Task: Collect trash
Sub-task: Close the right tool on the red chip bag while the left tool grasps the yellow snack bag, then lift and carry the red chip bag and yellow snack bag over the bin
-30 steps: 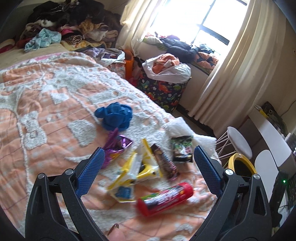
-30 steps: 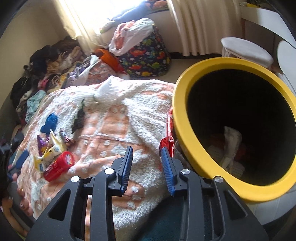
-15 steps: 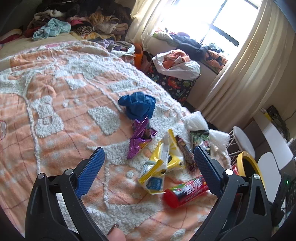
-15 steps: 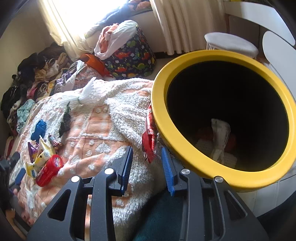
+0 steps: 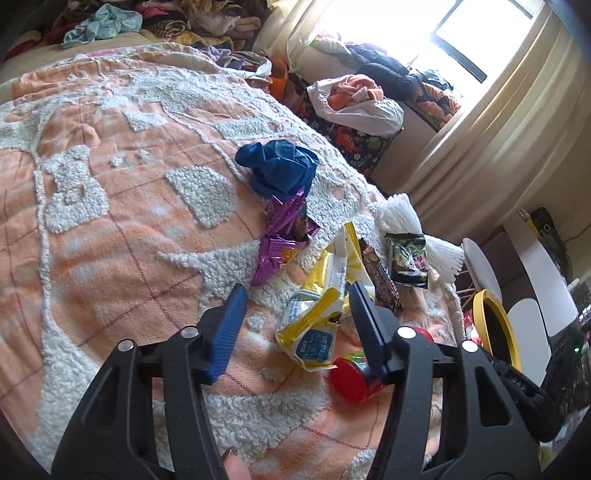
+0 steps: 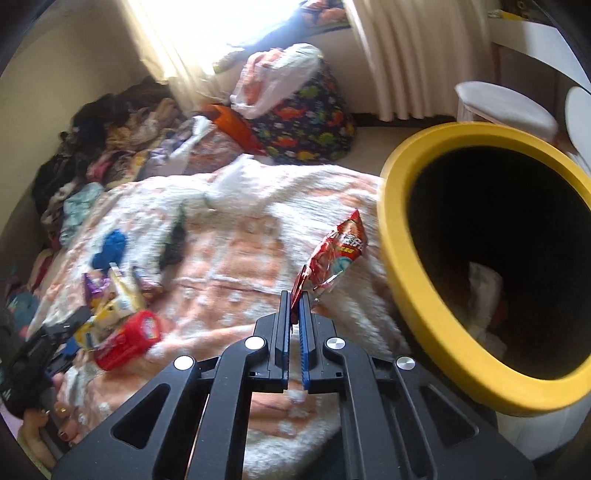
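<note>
My right gripper [image 6: 294, 295] is shut on a red snack wrapper [image 6: 338, 254] and holds it up beside the yellow-rimmed bin [image 6: 391, 258], left of its opening. My left gripper [image 5: 295, 291] is open, its jaws on either side of a yellow wrapper [image 5: 317, 325] on the bed. Around it lie a red canister [image 5: 349, 374], a purple foil wrapper [image 5: 280, 236], a brown bar wrapper [image 5: 380, 273], a dark green packet [image 5: 408, 258] and a crumpled blue bag [image 5: 280, 170]. The bin also shows in the left wrist view [image 5: 511, 339].
The bed has an orange and white fleece blanket [image 5: 110, 221]. Clothes are piled at the bed's far end [image 5: 110, 26]. A dinosaur-print laundry bag [image 6: 306, 122] stands by the curtains. A white stool [image 6: 506, 103] stands behind the bin. Paper lies inside the bin [image 6: 484, 284].
My right gripper has shut on the red wrapper and lifted it off the bed edge. My left gripper has narrowed and moved down over the yellow wrapper.
</note>
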{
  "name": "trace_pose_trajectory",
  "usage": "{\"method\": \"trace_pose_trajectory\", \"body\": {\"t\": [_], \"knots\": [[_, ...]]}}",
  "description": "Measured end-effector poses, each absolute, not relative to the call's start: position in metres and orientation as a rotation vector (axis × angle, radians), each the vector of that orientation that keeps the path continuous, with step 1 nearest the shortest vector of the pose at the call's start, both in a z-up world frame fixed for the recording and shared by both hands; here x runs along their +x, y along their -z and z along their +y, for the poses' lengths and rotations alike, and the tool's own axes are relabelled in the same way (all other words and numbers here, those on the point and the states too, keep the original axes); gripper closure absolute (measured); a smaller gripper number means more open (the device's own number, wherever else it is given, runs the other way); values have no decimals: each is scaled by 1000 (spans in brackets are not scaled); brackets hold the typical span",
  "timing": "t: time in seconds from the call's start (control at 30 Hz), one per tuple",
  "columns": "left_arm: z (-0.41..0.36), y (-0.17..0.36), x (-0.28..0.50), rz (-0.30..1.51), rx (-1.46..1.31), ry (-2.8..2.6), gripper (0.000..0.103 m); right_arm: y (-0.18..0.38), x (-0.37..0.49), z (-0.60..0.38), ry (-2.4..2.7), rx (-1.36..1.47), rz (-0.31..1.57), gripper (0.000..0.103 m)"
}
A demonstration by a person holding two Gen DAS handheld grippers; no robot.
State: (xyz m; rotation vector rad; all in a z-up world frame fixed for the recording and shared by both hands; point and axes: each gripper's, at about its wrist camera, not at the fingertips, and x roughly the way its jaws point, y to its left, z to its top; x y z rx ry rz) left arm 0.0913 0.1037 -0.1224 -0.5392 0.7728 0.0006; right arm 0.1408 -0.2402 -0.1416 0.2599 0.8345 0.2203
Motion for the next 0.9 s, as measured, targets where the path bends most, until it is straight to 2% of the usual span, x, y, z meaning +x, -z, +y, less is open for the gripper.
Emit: {"method": "trace_pose_trajectory", "body": {"t": [0.07, 0.17, 0.3, 0.9], "knots": [[100, 124, 93, 784, -529, 8, 60, 137, 139, -234, -268, 250, 816, 98], [94, 126, 95, 795, -515, 27, 71, 131, 136, -227, -330, 236, 794, 98], [84, 123, 95, 800, -470, 39, 75, 123, 131, -217, -403, 212, 771, 98], [60, 72, 89, 683, -425, 73, 77, 94, 107, -211, -540, 185, 704, 98]]}}
